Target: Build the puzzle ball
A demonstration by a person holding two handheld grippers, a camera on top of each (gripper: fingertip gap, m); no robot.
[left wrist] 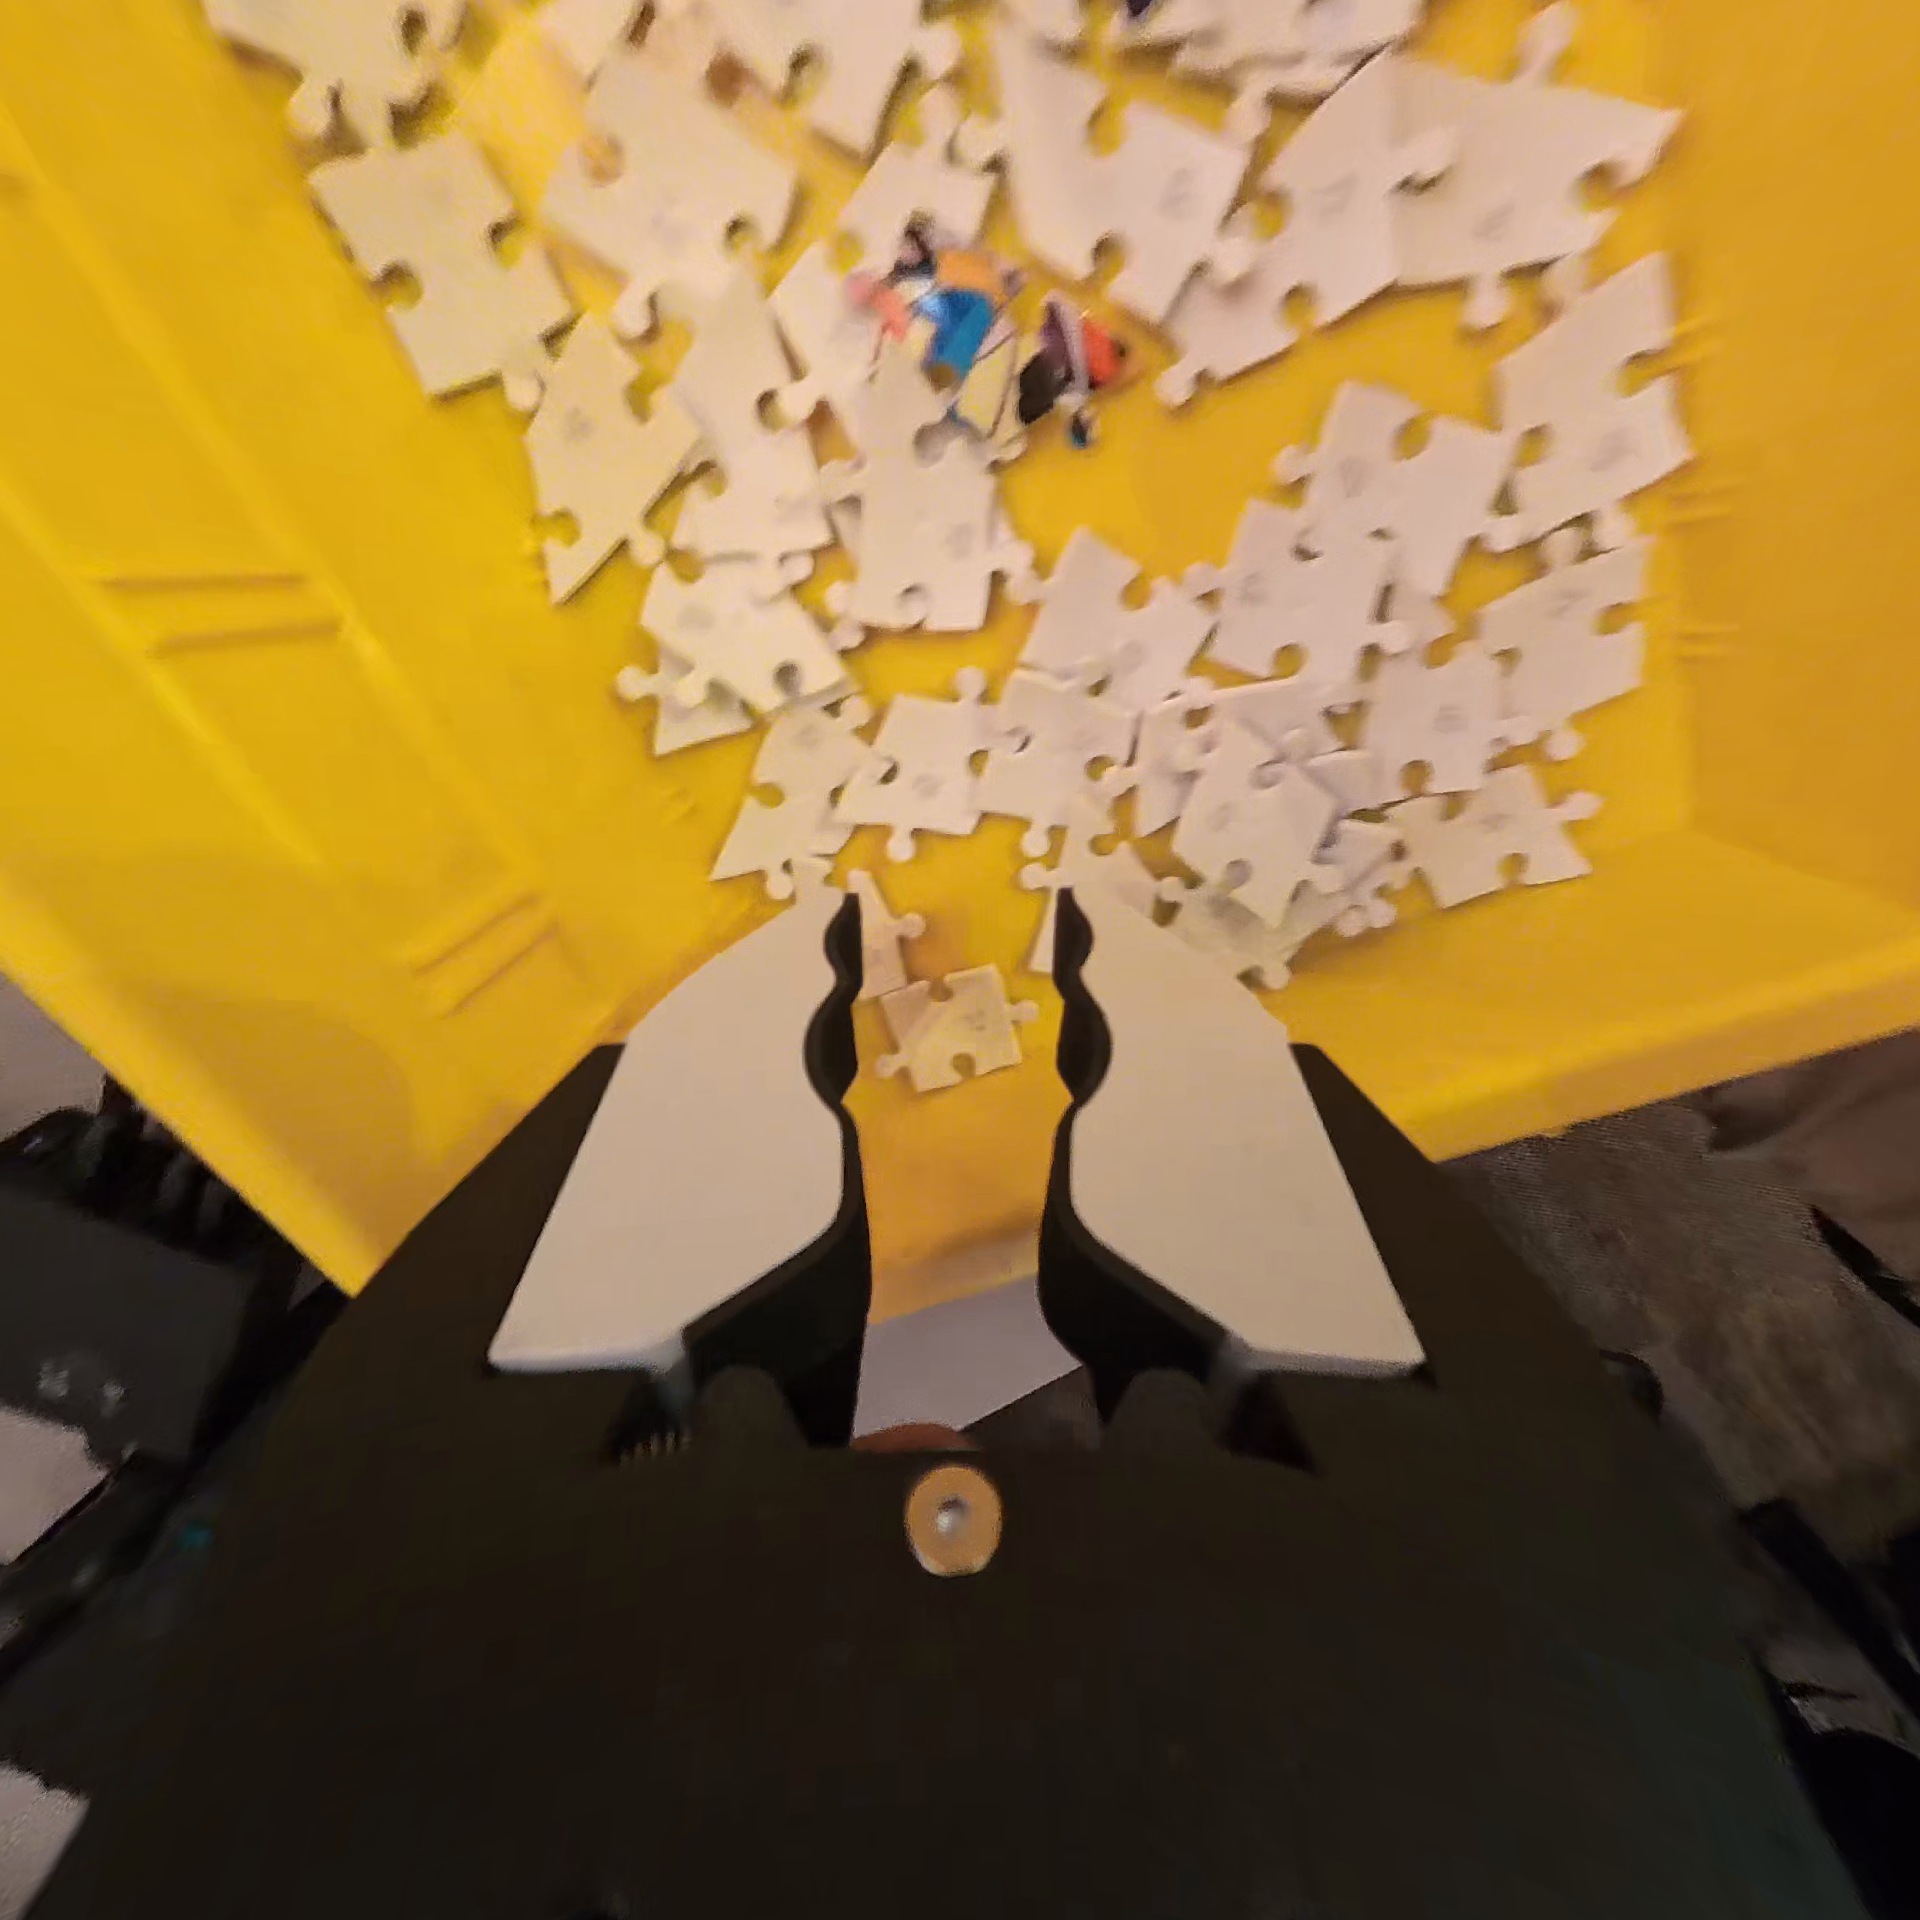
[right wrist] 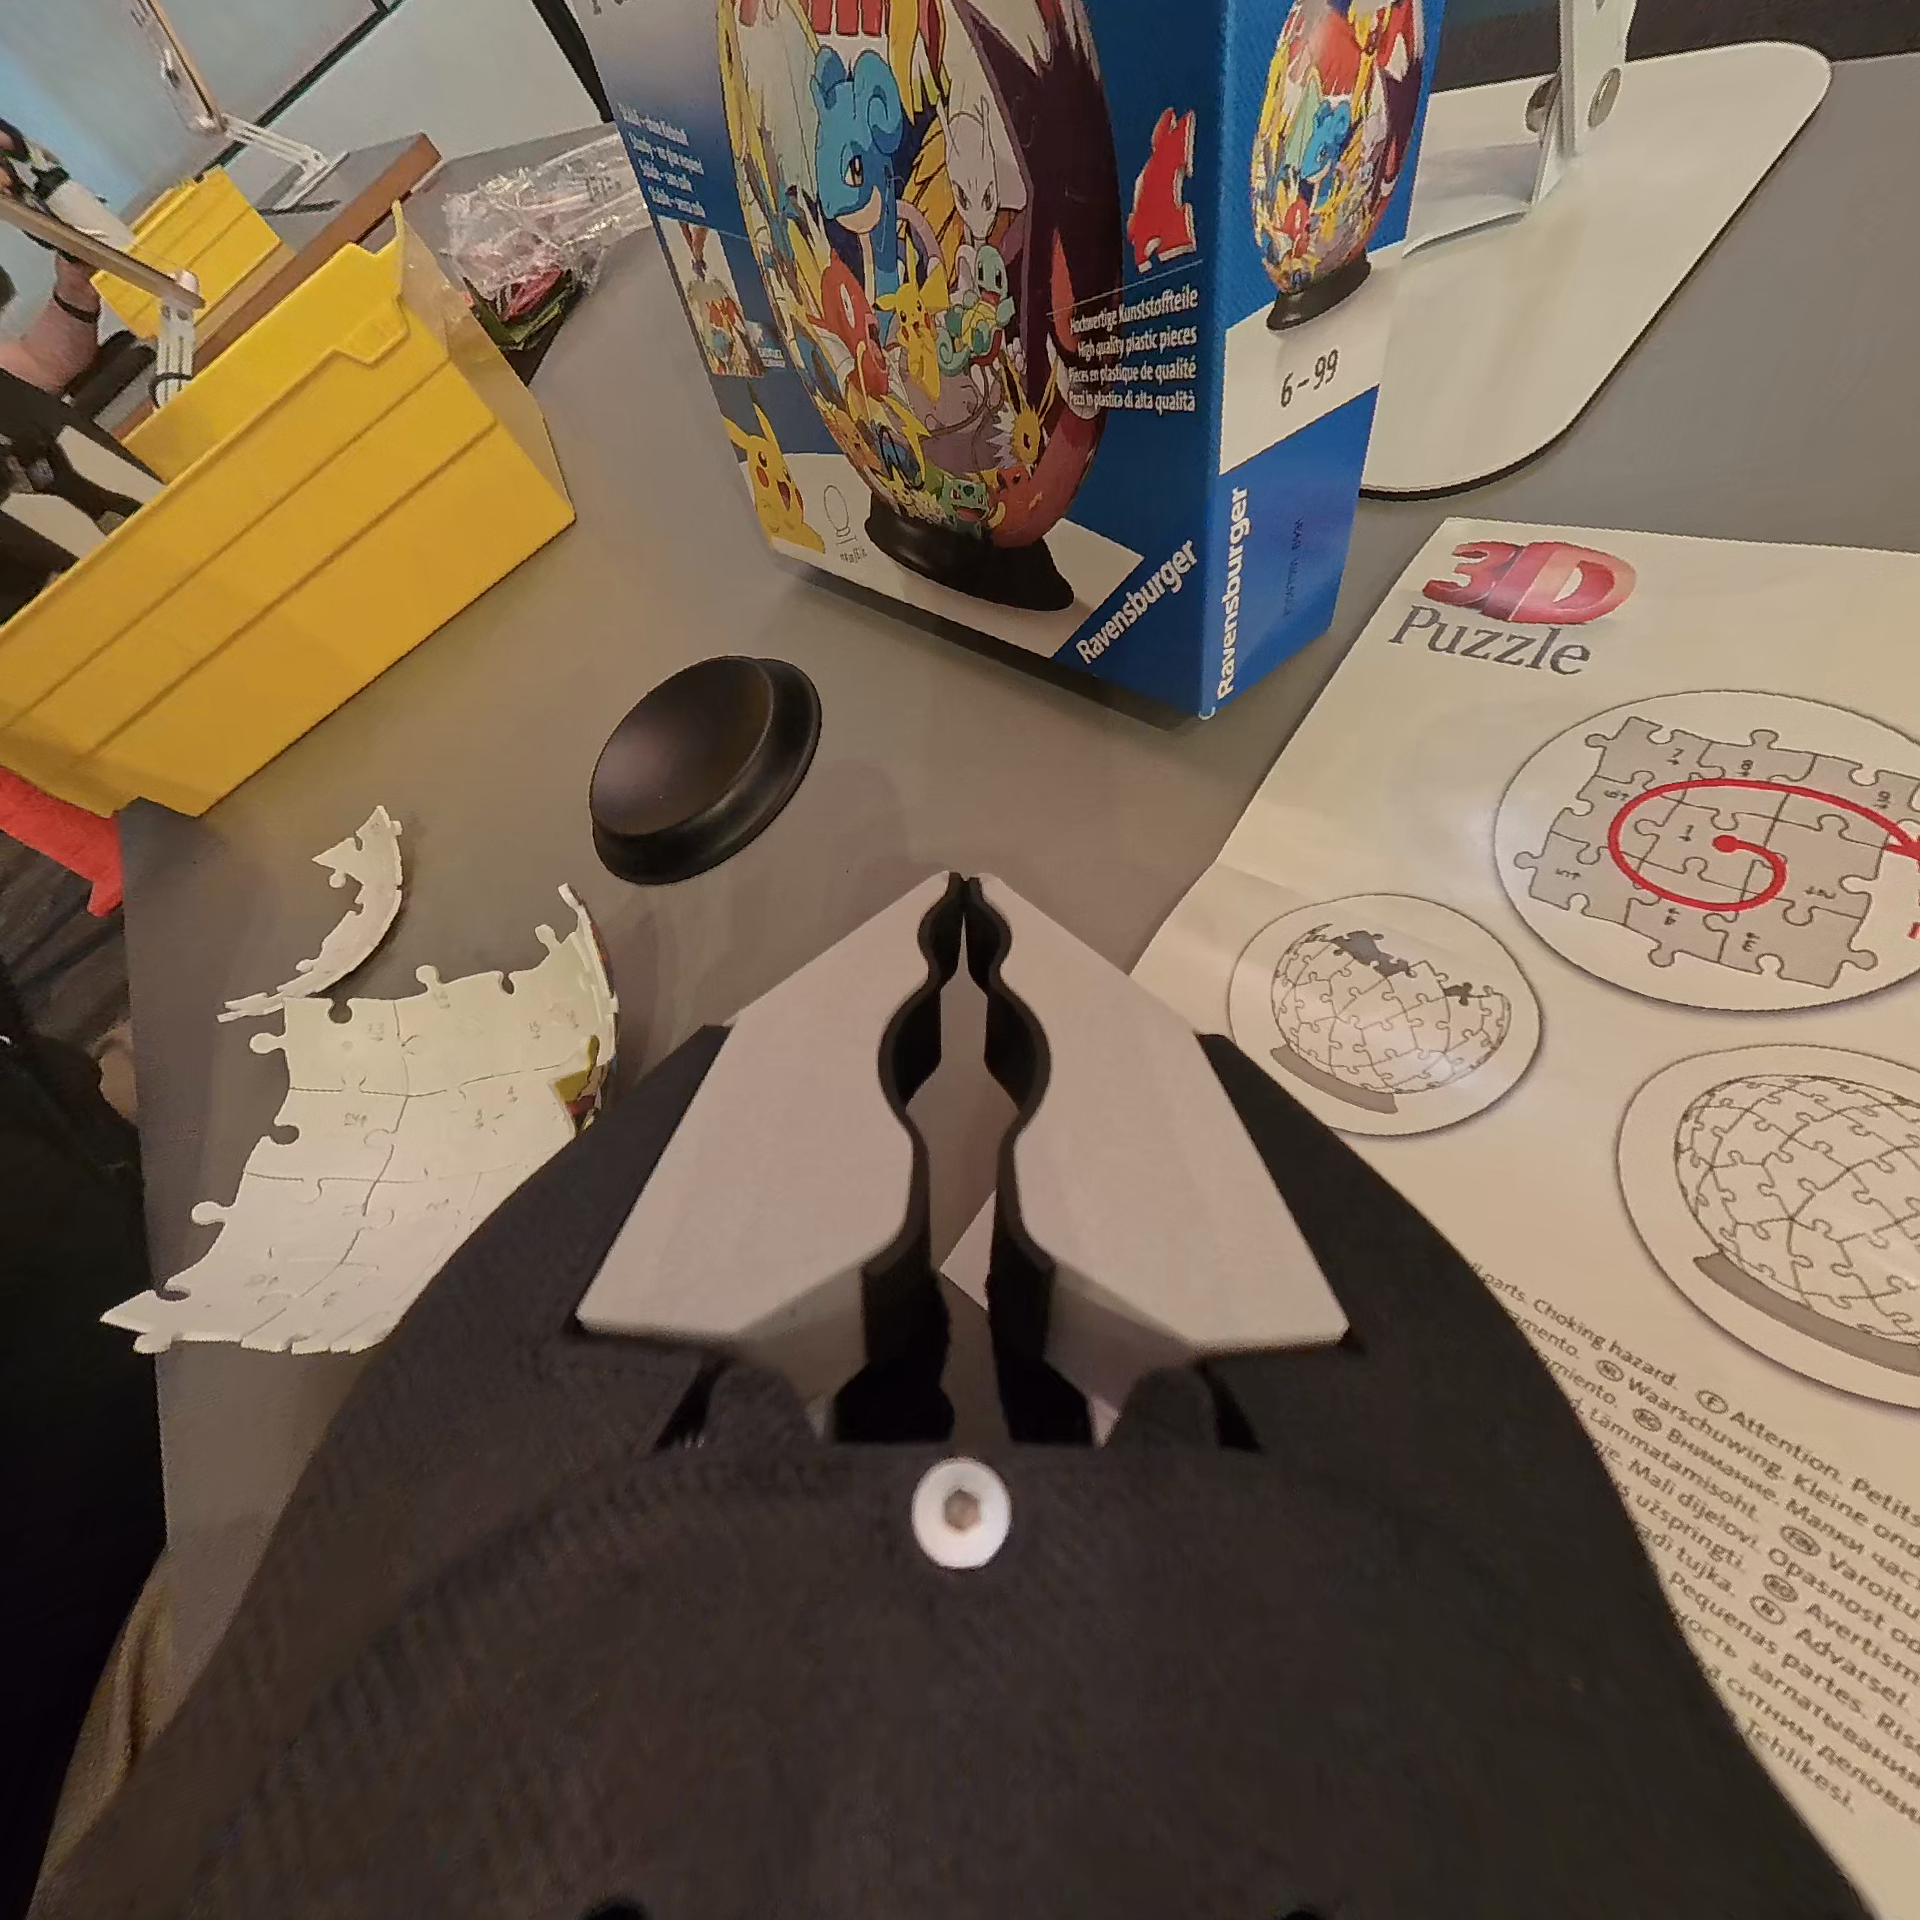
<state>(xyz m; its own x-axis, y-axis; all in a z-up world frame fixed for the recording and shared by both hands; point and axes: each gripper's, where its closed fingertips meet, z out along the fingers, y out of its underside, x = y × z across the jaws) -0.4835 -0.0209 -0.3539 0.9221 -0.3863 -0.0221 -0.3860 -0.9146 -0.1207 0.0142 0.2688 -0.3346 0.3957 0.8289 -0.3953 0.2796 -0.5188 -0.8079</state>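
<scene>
In the left wrist view my left gripper [left wrist: 958,906] is open over a yellow bin [left wrist: 260,675] that holds many white, face-down puzzle pieces [left wrist: 1132,634]. One small piece [left wrist: 961,1029] lies between the fingers, below them. A colourful face-up piece [left wrist: 966,312] lies farther in. In the right wrist view my right gripper [right wrist: 963,883] is shut and empty above the grey table [right wrist: 1039,790]. A curved, partly joined section of the puzzle ball [right wrist: 384,1132] lies at its left, with a smaller curved strip [right wrist: 348,914] beside it. The black round stand [right wrist: 707,764] sits just ahead.
The blue puzzle box [right wrist: 997,312] stands behind the stand. A printed instruction sheet [right wrist: 1538,1039] lies at the right. The yellow bin [right wrist: 281,540] sits at the left of the table. A white lamp base [right wrist: 1579,260] is at the back right. My right fingertips sit around 60 centimetres from my left ones.
</scene>
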